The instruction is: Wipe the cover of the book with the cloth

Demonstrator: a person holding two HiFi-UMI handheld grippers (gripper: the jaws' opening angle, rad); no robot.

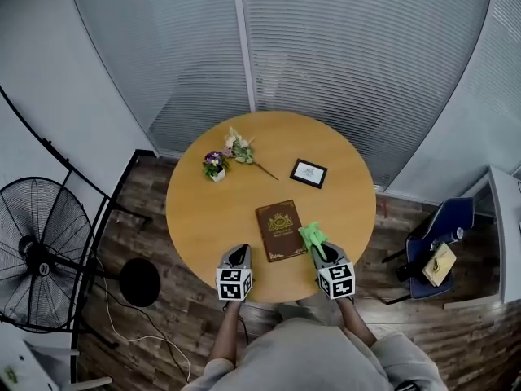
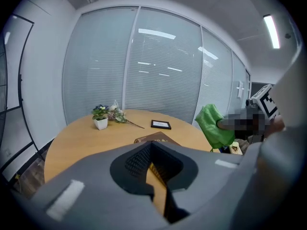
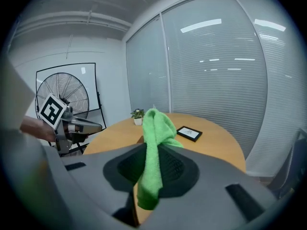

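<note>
A brown book (image 1: 281, 230) with a gold emblem lies flat on the round wooden table (image 1: 203, 210), near its front edge. My right gripper (image 1: 317, 252) is shut on a green cloth (image 1: 312, 236), held just right of the book's front right corner. In the right gripper view the cloth (image 3: 156, 128) stands up out of the jaws and droops down between them. My left gripper (image 1: 237, 255) hovers at the table's front edge, left of the book, shut and with nothing in it. From the left gripper view the book (image 2: 154, 138) lies just beyond the jaws and the cloth (image 2: 213, 124) hangs to the right.
A small framed picture (image 1: 308, 173) lies behind the book. A potted flower (image 1: 215, 166) and a loose flower sprig (image 1: 240, 149) sit at the table's back left. A standing fan (image 1: 37, 255) is on the floor at left, a blue chair (image 1: 440, 247) at right. Blinded glass walls stand behind.
</note>
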